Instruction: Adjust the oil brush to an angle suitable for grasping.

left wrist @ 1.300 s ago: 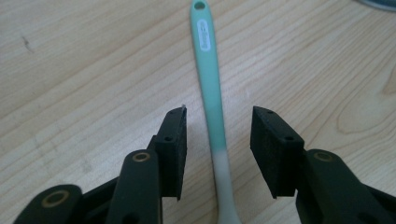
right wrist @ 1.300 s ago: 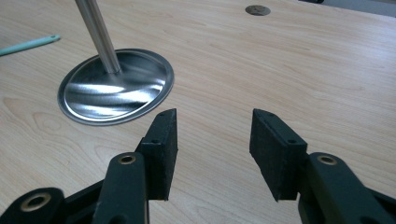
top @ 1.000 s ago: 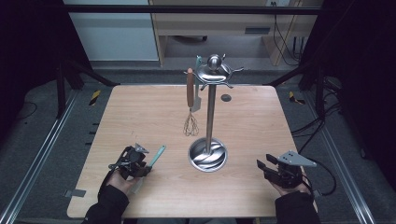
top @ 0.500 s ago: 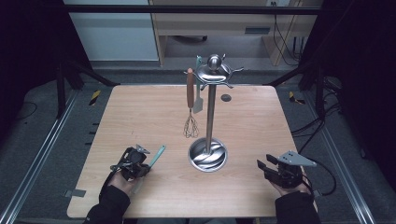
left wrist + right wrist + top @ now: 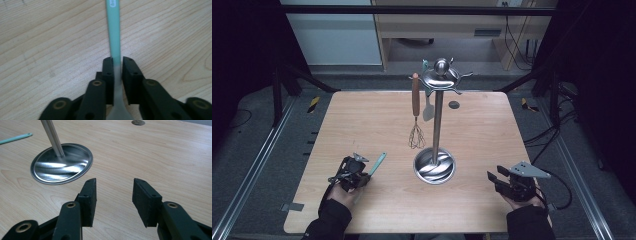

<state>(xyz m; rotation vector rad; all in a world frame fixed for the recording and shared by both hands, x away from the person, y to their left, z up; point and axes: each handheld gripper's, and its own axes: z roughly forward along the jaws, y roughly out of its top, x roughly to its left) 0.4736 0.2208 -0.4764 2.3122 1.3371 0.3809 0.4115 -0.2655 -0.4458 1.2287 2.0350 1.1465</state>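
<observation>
Right, count: one mint-handled utensil, one steel rack w/ two utensils hanging – whisk and spatula. Left gripper has jaws clamped on the mint utensil's neck at table's near-left. Long axis lies flat, handle pointing away & right toward rack base. Right gripper sits near-right, jaws wide apart, holding nothing.

No legible text or labels.
</observation>
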